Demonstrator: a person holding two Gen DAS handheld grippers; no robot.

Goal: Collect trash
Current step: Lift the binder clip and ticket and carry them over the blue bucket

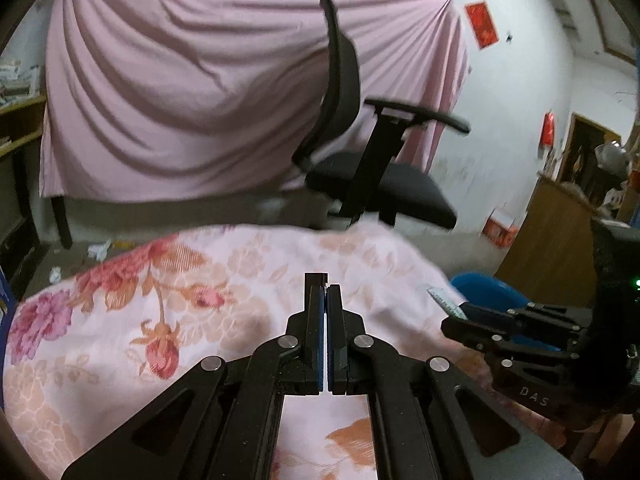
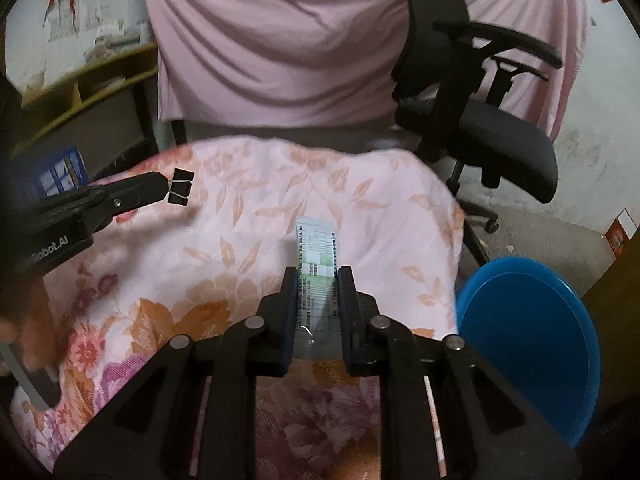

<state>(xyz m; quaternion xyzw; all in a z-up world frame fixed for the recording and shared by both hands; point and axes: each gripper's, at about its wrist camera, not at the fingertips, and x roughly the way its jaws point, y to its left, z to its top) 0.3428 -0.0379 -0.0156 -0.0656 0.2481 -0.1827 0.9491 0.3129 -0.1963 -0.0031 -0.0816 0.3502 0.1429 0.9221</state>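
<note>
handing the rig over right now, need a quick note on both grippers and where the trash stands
Left hand-held gripper: shut on two black binder clips, held above the floral cloth.
Right hand-held gripper: shut on a printed paper slip, over the cloth.
Blue bin: beside the table on the right; nothing visible inside it.
Done: both items picked up.
Left: drop the slip and clips into the bin. Scraps on the floor may follow.

I see a pink sheet draped across the back of the room, a black office chair standing before it on a grey floor. The white wall carries a red poster; wooden shelving stands at left, a dark doorway at right.
</note>
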